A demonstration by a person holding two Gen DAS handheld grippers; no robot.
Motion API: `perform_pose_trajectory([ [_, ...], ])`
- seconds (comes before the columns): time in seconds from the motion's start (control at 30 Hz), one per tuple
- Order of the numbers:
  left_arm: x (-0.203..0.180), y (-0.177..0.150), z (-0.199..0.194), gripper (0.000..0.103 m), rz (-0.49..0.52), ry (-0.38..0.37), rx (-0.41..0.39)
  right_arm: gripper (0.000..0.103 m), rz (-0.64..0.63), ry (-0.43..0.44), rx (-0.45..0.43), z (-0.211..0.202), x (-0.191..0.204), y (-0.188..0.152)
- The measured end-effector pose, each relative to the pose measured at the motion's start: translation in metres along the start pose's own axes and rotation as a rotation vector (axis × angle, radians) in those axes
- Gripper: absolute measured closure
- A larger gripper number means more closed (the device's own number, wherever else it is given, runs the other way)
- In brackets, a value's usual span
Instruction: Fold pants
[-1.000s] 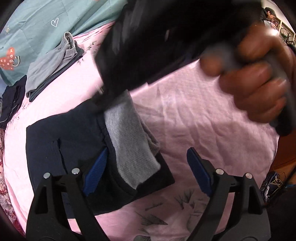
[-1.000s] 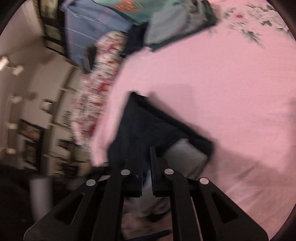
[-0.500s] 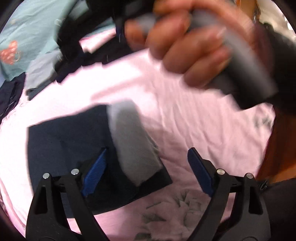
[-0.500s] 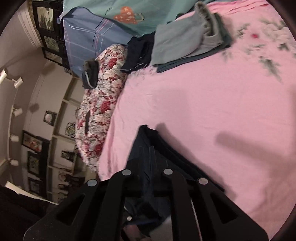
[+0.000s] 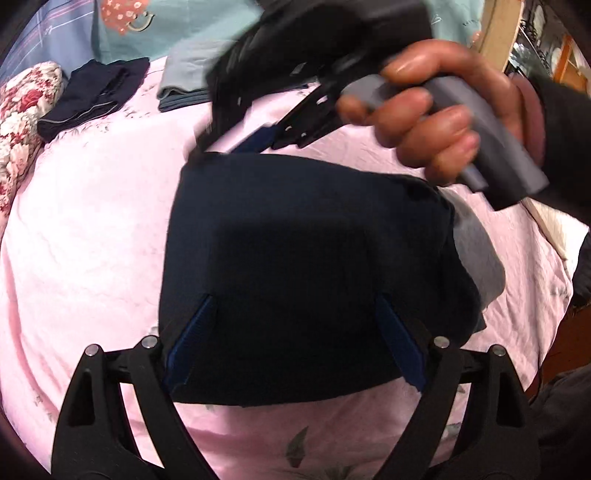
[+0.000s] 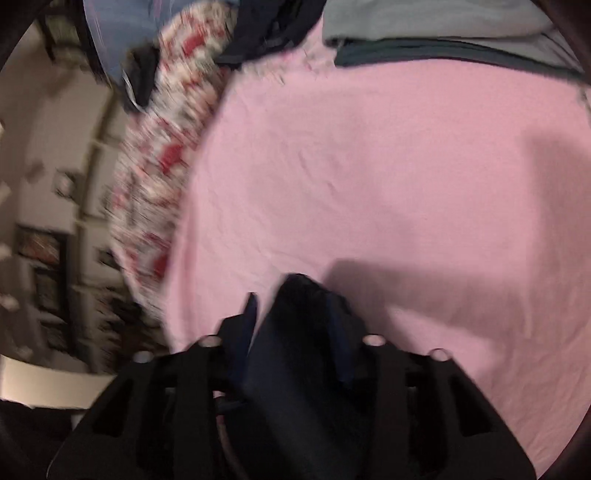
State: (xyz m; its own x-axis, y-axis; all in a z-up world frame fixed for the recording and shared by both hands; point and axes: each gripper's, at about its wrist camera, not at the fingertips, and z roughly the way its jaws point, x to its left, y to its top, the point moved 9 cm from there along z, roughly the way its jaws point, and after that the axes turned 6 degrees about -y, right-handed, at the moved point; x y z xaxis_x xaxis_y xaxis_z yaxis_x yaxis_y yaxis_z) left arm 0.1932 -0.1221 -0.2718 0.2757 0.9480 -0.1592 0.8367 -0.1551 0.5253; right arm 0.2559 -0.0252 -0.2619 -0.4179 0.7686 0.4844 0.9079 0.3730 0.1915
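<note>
The dark navy pants lie folded on the pink bed sheet, with a grey inner patch showing at their right edge. My left gripper hangs open and wide just over the near half of the pants, with nothing pinched. A hand holds my right gripper at the far edge of the fold. In the right wrist view, the right gripper has its jaws opening. A bunch of navy cloth stands between them, and a gap shows beside the left pad.
At the back of the bed lie a folded grey clothes pile, a folded dark garment and teal bedding. A floral pillow marks the left edge. Bare pink sheet stretches ahead of the right gripper.
The right gripper has swung over and laid navy cloth across the pants, covering most of the grey patch, and its jaws have parted. The left gripper has shifted and now sits over the pants' middle.
</note>
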Motion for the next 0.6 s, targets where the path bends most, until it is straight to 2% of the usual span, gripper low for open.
perform_pose_trajectory([
  [0.1,0.002,-0.005,0.003,0.014,0.022,0.000,-0.008,0.071,0.016,-0.016,-0.033,-0.003,-0.008,0.002],
  [0.2,0.008,0.001,-0.009,0.014,0.028,-0.017,-0.023,0.070,0.032,-0.029,-0.092,-0.026,-0.003,0.002],
  [0.27,0.009,0.008,-0.022,0.014,0.043,-0.015,-0.045,0.070,0.056,0.022,-0.137,-0.049,0.008,0.001],
  [0.37,0.005,0.016,-0.037,0.014,0.067,-0.029,-0.078,0.070,0.090,0.162,-0.207,-0.086,0.023,-0.012],
  [0.47,-0.008,0.014,-0.031,0.014,0.100,-0.092,-0.045,0.070,0.114,0.249,-0.219,-0.104,0.021,-0.046],
  [0.53,-0.021,0.002,-0.011,0.014,0.125,-0.159,0.041,0.069,0.144,0.159,-0.194,-0.093,-0.002,-0.071],
  [0.57,-0.018,-0.001,-0.001,0.014,0.137,-0.147,0.063,0.069,0.166,0.026,-0.163,-0.077,-0.030,-0.087],
  [0.6,-0.019,-0.006,0.006,0.013,0.167,-0.114,0.069,0.078,0.192,-0.031,-0.156,-0.067,-0.048,-0.095],
])
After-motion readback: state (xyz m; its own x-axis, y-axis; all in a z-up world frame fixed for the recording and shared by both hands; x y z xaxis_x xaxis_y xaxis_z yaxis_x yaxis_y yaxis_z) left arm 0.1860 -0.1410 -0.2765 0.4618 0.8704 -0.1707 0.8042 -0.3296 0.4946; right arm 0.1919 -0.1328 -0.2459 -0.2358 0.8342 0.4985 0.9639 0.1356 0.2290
